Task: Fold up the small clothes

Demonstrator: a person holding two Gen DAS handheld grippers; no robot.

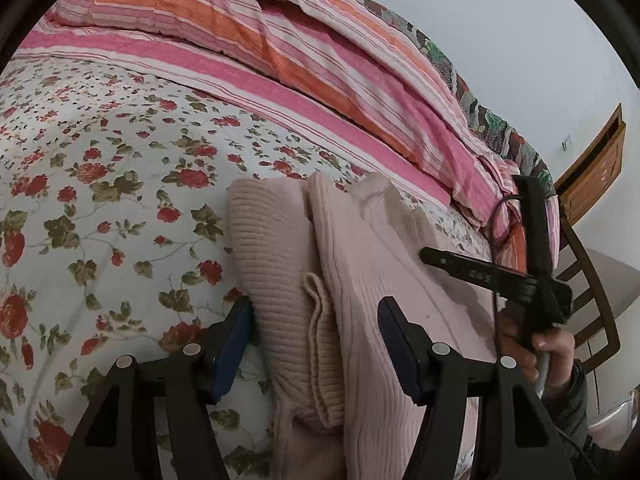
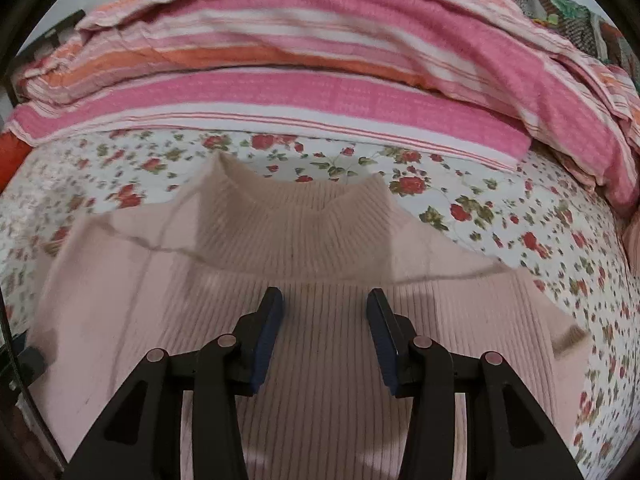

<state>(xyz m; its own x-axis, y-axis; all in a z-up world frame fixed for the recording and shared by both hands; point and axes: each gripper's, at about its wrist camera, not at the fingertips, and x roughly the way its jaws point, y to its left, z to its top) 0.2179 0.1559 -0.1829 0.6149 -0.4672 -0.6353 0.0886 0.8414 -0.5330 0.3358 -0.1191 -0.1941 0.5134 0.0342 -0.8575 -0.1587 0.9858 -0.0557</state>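
Note:
A pale pink ribbed sweater (image 2: 304,300) with a high collar (image 2: 296,216) lies flat on the floral bedsheet (image 2: 500,216). My right gripper (image 2: 325,300) is open and empty, hovering over the sweater's chest below the collar. In the left wrist view the sweater (image 1: 360,288) shows from its side, with a folded sleeve (image 1: 268,248) along its left edge. My left gripper (image 1: 316,312) is open and empty, its jaws spread on either side of that sleeve edge. The right gripper (image 1: 436,258) shows there too, held in a hand over the sweater.
A pink and orange striped quilt (image 2: 320,64) is piled along the far side of the bed; it also shows in the left wrist view (image 1: 280,48). A wooden chair back (image 1: 588,280) and a wooden door (image 1: 596,172) stand to the right of the bed.

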